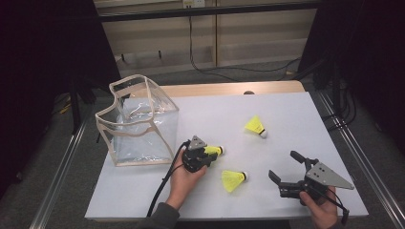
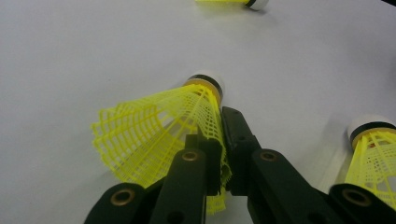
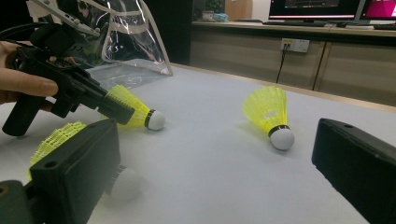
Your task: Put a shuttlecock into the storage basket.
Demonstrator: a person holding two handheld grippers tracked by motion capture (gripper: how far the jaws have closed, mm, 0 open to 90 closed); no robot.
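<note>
Shuttlecock [image 2: 159, 135], yellow mesh skirt, white cork tip, black band

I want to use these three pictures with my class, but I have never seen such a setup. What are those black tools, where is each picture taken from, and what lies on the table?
A person sits at a table and holds a hand tool with two black jaws in each hand. The high view looks down from above; the other two views come from cameras riding on the tools themselves.

The left gripper is shut on the yellow mesh skirt of a held shuttlecock. The right gripper is open and holds nothing.

Two more yellow shuttlecocks lie on the table: a near shuttlecock between the hands and a far shuttlecock further back. A clear plastic bag with beige edging stands open at the left.
</note>
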